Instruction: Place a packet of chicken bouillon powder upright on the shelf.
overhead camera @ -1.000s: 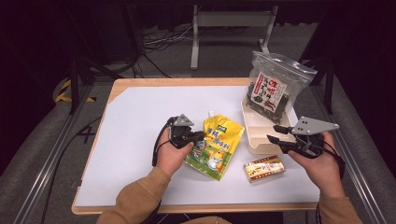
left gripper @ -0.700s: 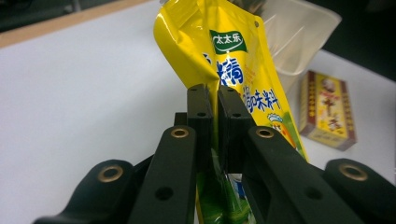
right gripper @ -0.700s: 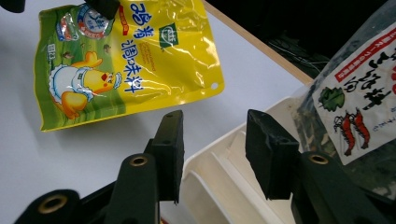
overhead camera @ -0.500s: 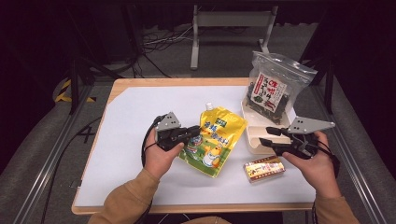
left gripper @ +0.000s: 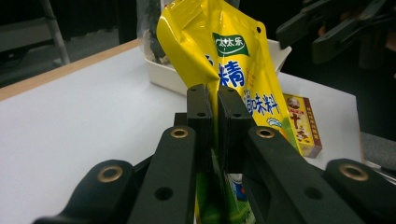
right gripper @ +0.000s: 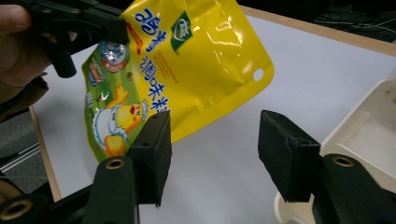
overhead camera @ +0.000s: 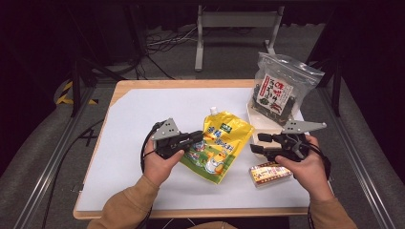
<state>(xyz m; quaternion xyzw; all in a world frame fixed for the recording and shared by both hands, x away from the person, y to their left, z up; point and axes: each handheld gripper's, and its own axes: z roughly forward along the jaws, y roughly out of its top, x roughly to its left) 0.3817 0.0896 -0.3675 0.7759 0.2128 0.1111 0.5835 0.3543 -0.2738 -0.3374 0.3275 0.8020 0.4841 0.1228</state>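
Yellow pouch (overhead camera: 217, 145) held up off the white table (overhead camera: 133, 124) near its middle, tilted, left edge pinched between the pressed-together jaws of the left gripper (overhead camera: 197, 138). Seen edge-on in the left gripper view, pouch (left gripper: 233, 70) rising from between the two black jaws, green logo and printing legible, punched hole near the top corner. Printed face turned toward the right gripper view instead: pouch (right gripper: 187, 60) with a cartoon duck and a green lower corner, the left gripper (right gripper: 116, 30) clamped on its edge at the upper left. White spout at the top visible from the high view, cut off by the frame in both gripper views.

Right gripper (overhead camera: 255, 143) just beside the pouch, apart from it, jaws spread wide after just having been opening, nothing between them but bare table. Small yellow box (overhead camera: 270, 174) lying flat below that gripper, also caught past the pouch (left gripper: 303, 121) in the left gripper view. White tray (overhead camera: 250, 119) at the table's right, a clear bag of dark dried food (overhead camera: 277, 93) standing in it; bag contents hard to make out. Tray corner (right gripper: 364, 126) alone at the right gripper view's edge.
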